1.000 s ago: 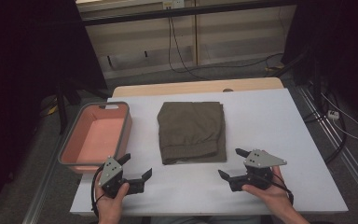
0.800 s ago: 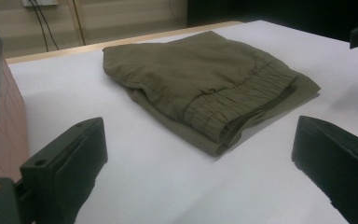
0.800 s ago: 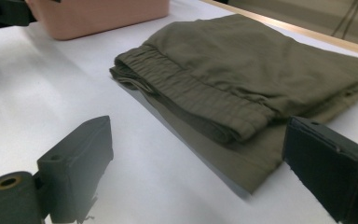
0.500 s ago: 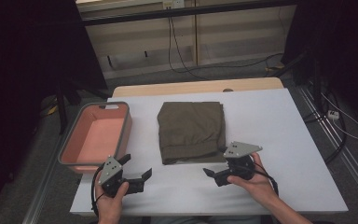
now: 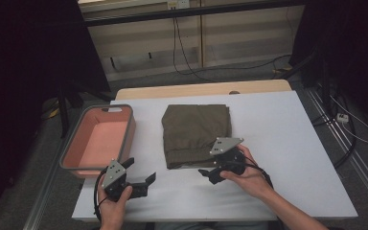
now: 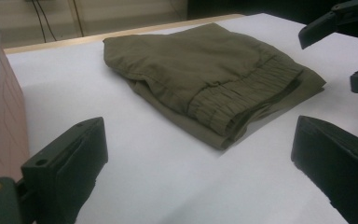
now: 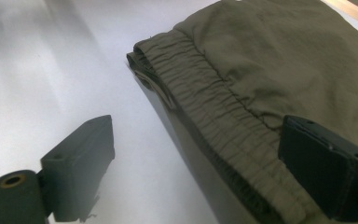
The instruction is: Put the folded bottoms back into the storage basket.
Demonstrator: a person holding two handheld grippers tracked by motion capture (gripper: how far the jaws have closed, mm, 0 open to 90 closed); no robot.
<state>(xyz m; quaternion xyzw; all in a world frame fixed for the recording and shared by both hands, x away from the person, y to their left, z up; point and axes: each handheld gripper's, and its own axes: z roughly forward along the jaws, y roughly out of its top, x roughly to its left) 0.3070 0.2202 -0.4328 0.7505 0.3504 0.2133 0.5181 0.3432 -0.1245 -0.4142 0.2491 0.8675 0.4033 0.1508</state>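
A pair of folded olive-green trousers [image 5: 197, 134] lies flat near the middle of a white table [image 5: 287, 143], its gathered elastic waistband [image 7: 223, 121] along the edge nearest the person. Just left of the trousers stands a pink tub with a grey rim [image 5: 97, 139], close to the table's left edge. The right gripper [image 5: 210, 173], held in the person's right hand [image 5: 247, 177], sits at the trousers' near right corner; its jaws have just been closing a little but stand wide apart, one over the waistband and one over bare table, gripping nothing. The left gripper [image 5: 141, 171], in the left hand [image 5: 115, 201], rests near and to the left of the trousers, beside the tub's near end, jaws wide open and empty
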